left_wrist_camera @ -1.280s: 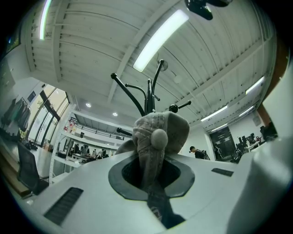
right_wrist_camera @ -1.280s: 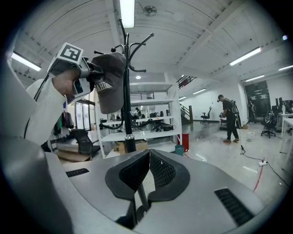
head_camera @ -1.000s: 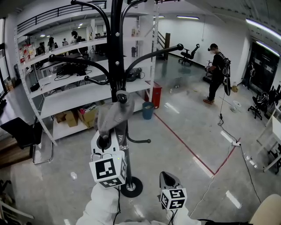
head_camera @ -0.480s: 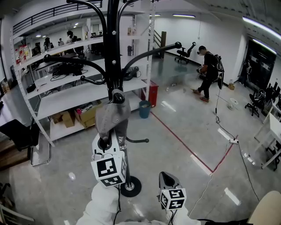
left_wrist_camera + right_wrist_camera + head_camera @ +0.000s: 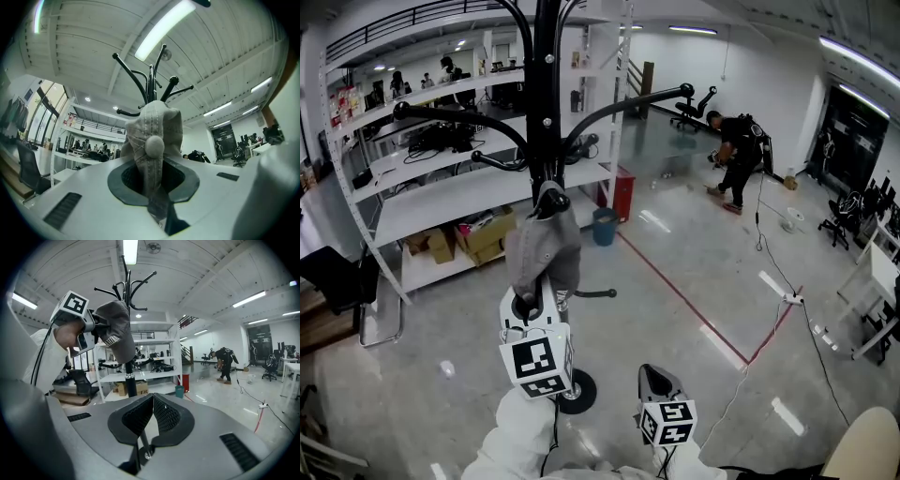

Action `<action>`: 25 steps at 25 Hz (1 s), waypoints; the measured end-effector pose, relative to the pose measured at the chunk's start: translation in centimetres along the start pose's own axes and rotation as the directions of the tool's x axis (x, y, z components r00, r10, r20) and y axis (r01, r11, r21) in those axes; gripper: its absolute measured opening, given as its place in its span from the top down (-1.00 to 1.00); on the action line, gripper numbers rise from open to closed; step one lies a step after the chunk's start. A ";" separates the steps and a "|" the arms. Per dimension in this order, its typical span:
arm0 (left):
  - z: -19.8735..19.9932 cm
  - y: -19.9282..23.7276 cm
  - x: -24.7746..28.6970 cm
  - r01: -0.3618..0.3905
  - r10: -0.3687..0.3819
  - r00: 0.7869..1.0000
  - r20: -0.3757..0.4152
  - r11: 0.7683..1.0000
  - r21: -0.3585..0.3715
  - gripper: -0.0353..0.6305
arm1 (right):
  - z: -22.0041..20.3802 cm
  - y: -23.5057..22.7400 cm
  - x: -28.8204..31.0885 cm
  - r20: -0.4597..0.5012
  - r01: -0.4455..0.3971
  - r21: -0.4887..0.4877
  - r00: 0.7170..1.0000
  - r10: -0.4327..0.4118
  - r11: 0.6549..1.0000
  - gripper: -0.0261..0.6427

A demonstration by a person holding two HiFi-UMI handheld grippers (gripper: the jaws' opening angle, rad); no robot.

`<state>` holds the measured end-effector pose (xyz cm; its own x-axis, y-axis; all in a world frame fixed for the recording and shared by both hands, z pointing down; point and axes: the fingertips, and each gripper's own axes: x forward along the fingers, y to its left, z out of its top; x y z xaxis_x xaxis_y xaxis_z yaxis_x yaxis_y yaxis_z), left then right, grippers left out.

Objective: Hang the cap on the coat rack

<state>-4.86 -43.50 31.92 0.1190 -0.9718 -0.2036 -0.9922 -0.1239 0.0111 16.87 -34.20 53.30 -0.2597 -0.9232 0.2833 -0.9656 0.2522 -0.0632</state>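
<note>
The black coat rack (image 5: 546, 103) rises right in front of me, its curved hooks spreading left and right. A grey cap (image 5: 542, 251) hangs against the pole, its top at the round knob of a low hook (image 5: 551, 200). My left gripper (image 5: 525, 309) is shut on the cap's lower part. In the left gripper view the cap (image 5: 154, 136) fills the gap between the jaws, with the rack (image 5: 152, 77) above it. My right gripper (image 5: 661, 382) is held low and to the right, shut with nothing in it; its view shows the cap (image 5: 115, 329) beside the rack (image 5: 127, 291).
White shelving (image 5: 441, 192) with boxes stands behind the rack, with a red bin (image 5: 623, 197) and a blue bucket (image 5: 603, 228) beside it. The rack's round base (image 5: 572, 394) sits on the floor. A red floor line (image 5: 684, 300) runs right. A person (image 5: 736, 155) bends at the back.
The left gripper still holds the cap at the low hook, hardly moved. The person at the back has walked left and bent down.
</note>
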 end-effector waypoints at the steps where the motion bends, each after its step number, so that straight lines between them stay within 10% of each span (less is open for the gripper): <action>1: 0.1 -0.1 -0.2 0.004 -0.004 1.000 0.002 1.000 0.003 0.84 | 0.0 0.1 -0.1 -0.001 -0.001 -0.001 1.000 0.001 1.000 0.89; 25: -1.9 -2.2 -5.1 0.063 -0.063 0.998 -0.019 0.998 -0.001 0.59 | -0.9 2.8 -1.8 -0.007 -0.053 -0.005 0.999 0.053 0.999 0.89</action>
<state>-3.19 -38.65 34.82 0.1823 -0.9656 -0.1855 -0.9827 -0.1853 -0.0012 14.67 -31.54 53.42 -0.3103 -0.9064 0.2865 -0.9504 0.3020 -0.0736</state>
